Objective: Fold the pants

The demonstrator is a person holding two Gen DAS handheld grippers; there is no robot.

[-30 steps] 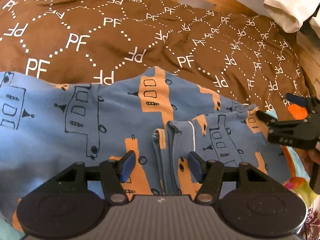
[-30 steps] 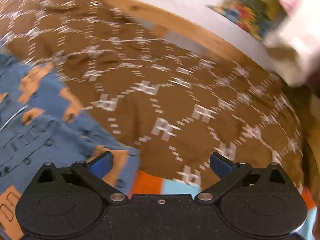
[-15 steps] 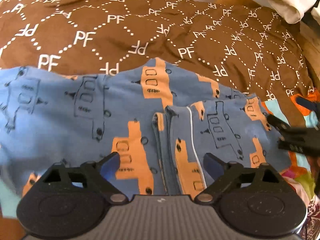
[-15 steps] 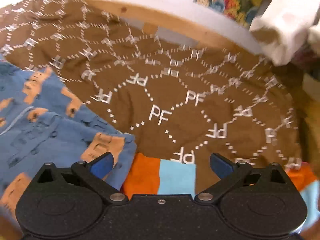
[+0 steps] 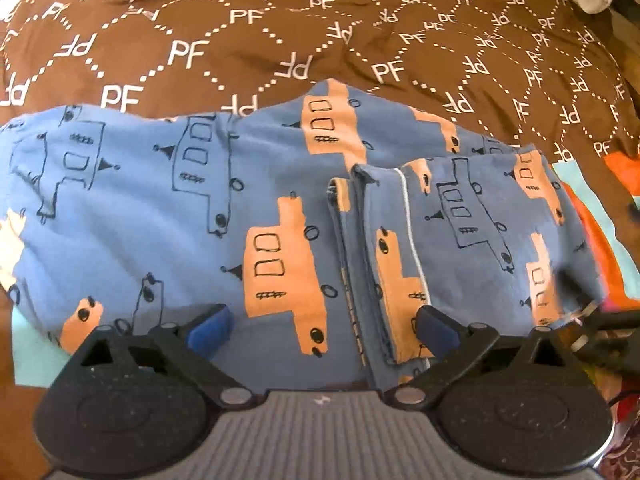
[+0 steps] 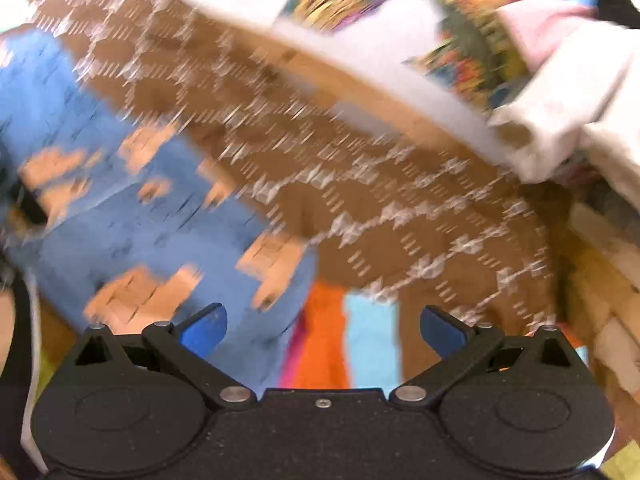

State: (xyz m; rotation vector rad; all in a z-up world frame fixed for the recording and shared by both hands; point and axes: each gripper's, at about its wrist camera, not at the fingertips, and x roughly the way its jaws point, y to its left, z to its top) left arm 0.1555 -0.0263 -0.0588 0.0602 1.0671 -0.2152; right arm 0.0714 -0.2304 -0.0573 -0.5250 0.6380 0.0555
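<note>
Blue pants (image 5: 224,216) printed with orange and outlined trucks lie folded across the brown bedspread (image 5: 280,40). A folded-over part with a white stripe sits on their right half. My left gripper (image 5: 322,326) hangs over the near edge of the pants, its jaws still opening wide, with nothing pinched between the blue pads. The right wrist view is blurred by motion; there the pants (image 6: 132,208) fill the left side. My right gripper (image 6: 322,326) stands open over the pants' right end and a striped cloth, holding nothing. It shows as a dark blur (image 5: 608,340) at the left wrist view's right edge.
A striped orange and light blue cloth (image 6: 352,340) lies under the pants' right end. A wooden bed frame (image 6: 392,92) runs along the far side, with white fabric (image 6: 560,120) and patterned bedding (image 6: 460,40) beyond it.
My left gripper's jaws have spread wide and let go of the pants' folded edge. My right gripper has swung away from the pants toward their right end, its view now blurred.
</note>
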